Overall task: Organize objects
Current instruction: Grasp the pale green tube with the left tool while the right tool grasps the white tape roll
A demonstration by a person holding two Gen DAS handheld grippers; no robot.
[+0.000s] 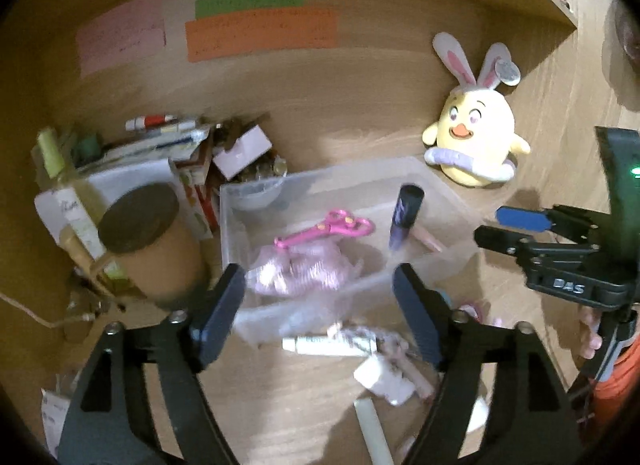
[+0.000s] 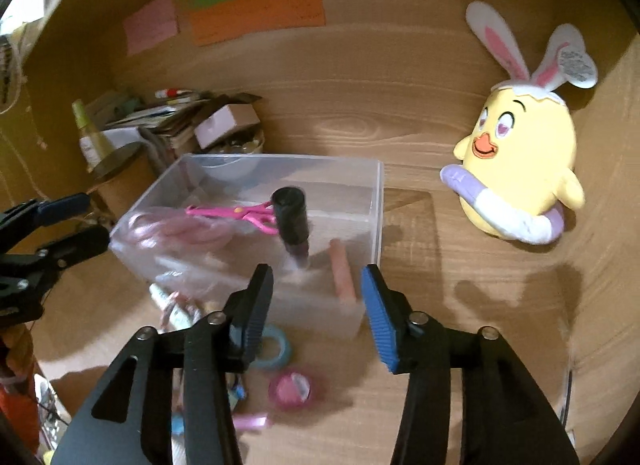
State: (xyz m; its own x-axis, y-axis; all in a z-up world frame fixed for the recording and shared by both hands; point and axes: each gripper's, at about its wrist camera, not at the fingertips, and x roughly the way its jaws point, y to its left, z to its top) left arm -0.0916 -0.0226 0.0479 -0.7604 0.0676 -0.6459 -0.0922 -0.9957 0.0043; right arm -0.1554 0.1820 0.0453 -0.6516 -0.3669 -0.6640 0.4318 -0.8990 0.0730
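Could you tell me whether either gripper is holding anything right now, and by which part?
Nothing is held: the left gripper and right gripper are both open and empty.

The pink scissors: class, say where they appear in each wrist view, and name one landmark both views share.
Left wrist view: the pink scissors lie near the middle of the picture, inside the clear plastic bin, left of the dark tube.
Right wrist view: the scissors sit left of centre, in the same bin, again left of the tube.
Shared landmark: the yellow chick plush, right of the bin.
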